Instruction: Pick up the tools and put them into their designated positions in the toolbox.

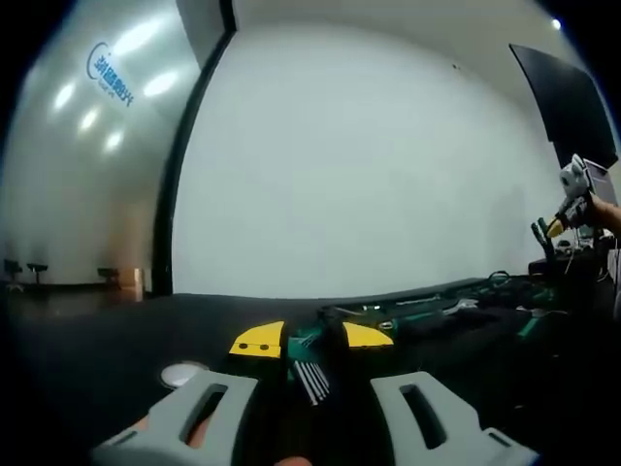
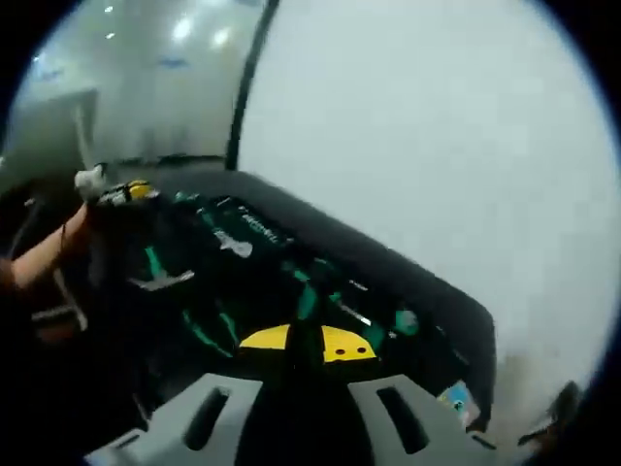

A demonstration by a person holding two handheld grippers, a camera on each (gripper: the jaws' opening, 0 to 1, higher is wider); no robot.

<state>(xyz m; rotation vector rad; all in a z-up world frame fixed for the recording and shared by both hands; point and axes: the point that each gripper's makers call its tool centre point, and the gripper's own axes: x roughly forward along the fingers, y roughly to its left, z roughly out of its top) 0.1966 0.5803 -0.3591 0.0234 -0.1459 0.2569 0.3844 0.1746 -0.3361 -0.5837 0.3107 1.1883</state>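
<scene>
In the left gripper view, the left claw [image 1: 312, 340] has its yellow-tipped jaws nearly together on a green holder of hex keys [image 1: 309, 361], whose grey metal keys fan downward between the jaws. It hangs low over the black bench [image 1: 87, 340], where a small round white disc [image 1: 180, 374] lies just left of the claw. Farther right on the bench, the toolbox [image 1: 446, 313] lies open, seen edge-on, with green-handled tools and a shiny wrench in it. At the far right edge the right claw [image 1: 545, 233] is raised above the toolbox.

The right gripper view looks down into the toolbox [image 2: 252, 257] from above, showing what the other view flattens: a dark tray with green and black tools set in their recesses. The right claw [image 2: 307, 342] hovers over it, its yellow tips close together; whether it grips anything cannot be told. At the left edge a person's hand [image 2: 58, 243] holds the left claw [image 2: 116, 191].
</scene>
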